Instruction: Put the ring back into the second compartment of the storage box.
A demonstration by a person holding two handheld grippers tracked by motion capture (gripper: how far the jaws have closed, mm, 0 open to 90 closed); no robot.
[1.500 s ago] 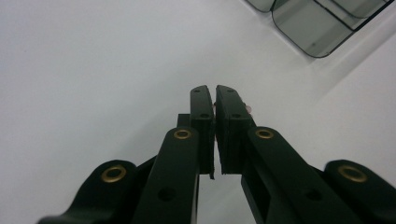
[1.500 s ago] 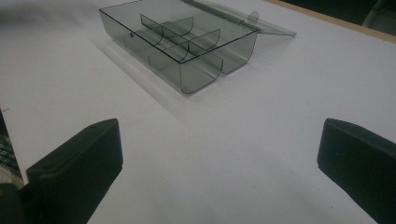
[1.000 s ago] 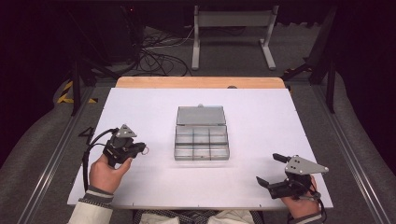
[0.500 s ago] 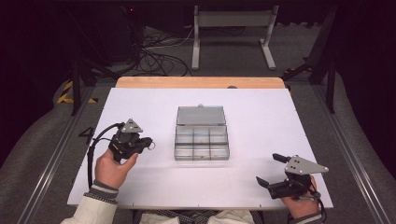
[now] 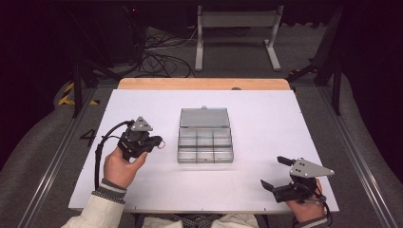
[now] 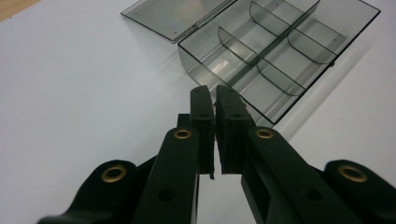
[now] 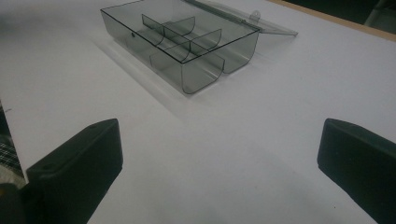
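In the left gripper view, the left gripper [image 6: 215, 100] is covering the near corner of the organizer box [image 6: 280, 51], and the picture's top edge is cutting off the box's far side and part of its lid [image 6: 173, 14]. In the right gripper view, the right gripper [image 7: 219, 154] is showing just two jaw tips, both running out past the bottom corners. In the high view, the bottom edge is cropping the person's sleeve [image 5: 102, 213], and the box's compartments are looking too small to judge their contents.
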